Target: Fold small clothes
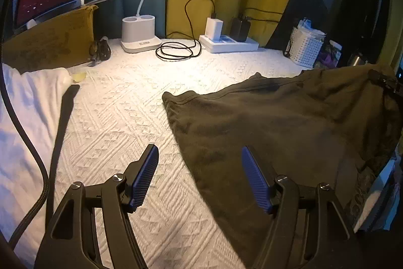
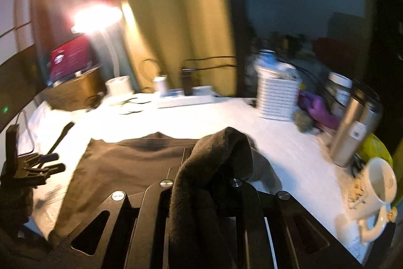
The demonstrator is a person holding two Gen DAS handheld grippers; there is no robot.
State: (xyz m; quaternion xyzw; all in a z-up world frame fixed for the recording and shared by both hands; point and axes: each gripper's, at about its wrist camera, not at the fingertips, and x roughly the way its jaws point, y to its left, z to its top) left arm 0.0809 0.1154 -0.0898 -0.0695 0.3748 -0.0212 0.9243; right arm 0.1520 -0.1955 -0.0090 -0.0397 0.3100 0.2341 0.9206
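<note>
cables (image 1: 180, 51), power strip (image 1: 229, 43) and slatted basket (image 2: 278, 100) line the textured white bed (image 1: 121, 117) behind the soft dark shirt (image 1: 277, 122), one fold pinched by the right gripper (image 2: 214, 168) while the left gripper (image 1: 200, 175) gapes empty.

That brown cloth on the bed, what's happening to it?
A person with a gripper in each hand is folding a dark brown fleece garment on a white textured bedspread. The right gripper is pinched shut on a bunch of the fabric and lifts it off the bed. The left gripper is open and holds nothing, with the garment's edge lying between its blue-padded fingers. The fold is not finished.
</note>
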